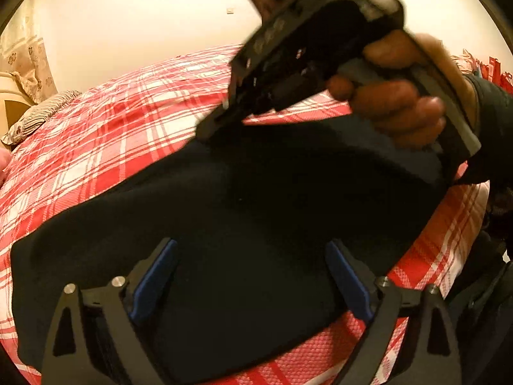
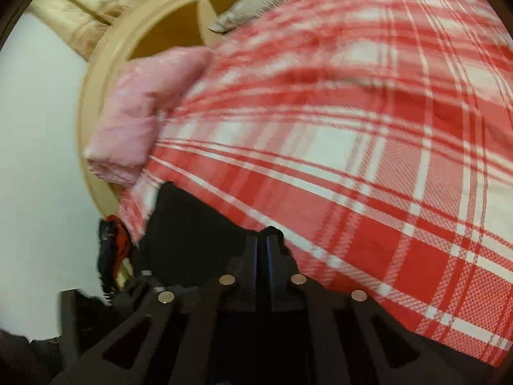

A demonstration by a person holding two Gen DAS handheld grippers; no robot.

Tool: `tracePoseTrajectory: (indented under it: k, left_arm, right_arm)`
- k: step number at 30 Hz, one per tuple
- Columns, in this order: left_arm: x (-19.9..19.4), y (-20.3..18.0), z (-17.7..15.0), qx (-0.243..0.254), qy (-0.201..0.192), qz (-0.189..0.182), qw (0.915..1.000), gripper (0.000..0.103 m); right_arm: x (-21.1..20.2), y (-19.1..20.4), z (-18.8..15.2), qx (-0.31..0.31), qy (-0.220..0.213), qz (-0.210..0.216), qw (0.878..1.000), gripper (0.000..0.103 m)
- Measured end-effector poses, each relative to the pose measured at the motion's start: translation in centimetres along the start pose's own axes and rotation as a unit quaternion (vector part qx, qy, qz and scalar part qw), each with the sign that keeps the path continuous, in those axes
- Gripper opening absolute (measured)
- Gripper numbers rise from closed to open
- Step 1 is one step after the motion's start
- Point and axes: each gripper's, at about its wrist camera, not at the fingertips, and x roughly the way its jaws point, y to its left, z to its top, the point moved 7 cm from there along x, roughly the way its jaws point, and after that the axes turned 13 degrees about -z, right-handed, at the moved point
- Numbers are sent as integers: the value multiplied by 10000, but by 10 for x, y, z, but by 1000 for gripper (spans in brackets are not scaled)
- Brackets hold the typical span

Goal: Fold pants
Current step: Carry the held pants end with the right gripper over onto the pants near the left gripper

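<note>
The black pants (image 1: 243, 199) lie spread on a red and white plaid bed cover (image 1: 105, 134). My left gripper (image 1: 251, 250) is open just above the pants, blue pads wide apart, holding nothing. My right gripper (image 1: 208, 131) shows in the left wrist view, held by a hand, its tip pinching the far edge of the pants. In the right wrist view my right gripper (image 2: 263, 240) is shut on a fold of the black pants (image 2: 192, 224), which hang below and to the left of it.
A folded pink blanket (image 2: 144, 109) lies at the bed's edge by a round beige headboard (image 2: 105, 64). A striped pillow (image 1: 41, 112) sits at the far left of the bed. A pale wall (image 1: 144, 16) stands behind. Dark and red fabric (image 2: 112, 240) hangs beside the bed.
</note>
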Motion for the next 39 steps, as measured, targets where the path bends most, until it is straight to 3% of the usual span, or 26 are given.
tracePoseTrajectory:
  k: [4,8,13,16,18,26,30,35,39]
  left_arm:
    - [-4,-3,-1,-40,-20,17,10000,96]
    - [2,-2,2,-60,18,9,10000,100]
    - [4,1,4,-103,61,26,9999,102]
    - [7,1,6,-102,108,43,9999,103]
    - [11,1,9,-129,123,36,9998,103]
    - [17,5,12,-198,192,111,9996,103]
    - [21,-1,16,-255,252,141,9993,103]
    - [25,-3,18,-320,326,206,9987,103]
    - [16,-3,11,-390,397,309,9980,103]
  right_arm:
    - [-15,7,8,-145,-321,-308,9989,4]
    - [15,-18,4,-28,23,-906,9959,4]
    - [20,-26,0,88,45,-767,9970,5]
    - [1,-33,-4,-107,-62,-1096,9939,19]
    - [-14,-38,-9,-232,-152,-1299,9911,33]
    - [-88,-55,-58,-421,-454,-1679,9839,34]
    - [-90,-46,-92,-838,-392,-2076,9738,34]
    - [-70,-53,-138,-1182,-21,-2615,9579,34]
    - [-76,-53,-153,-1264,-228,-2664,9553,36]
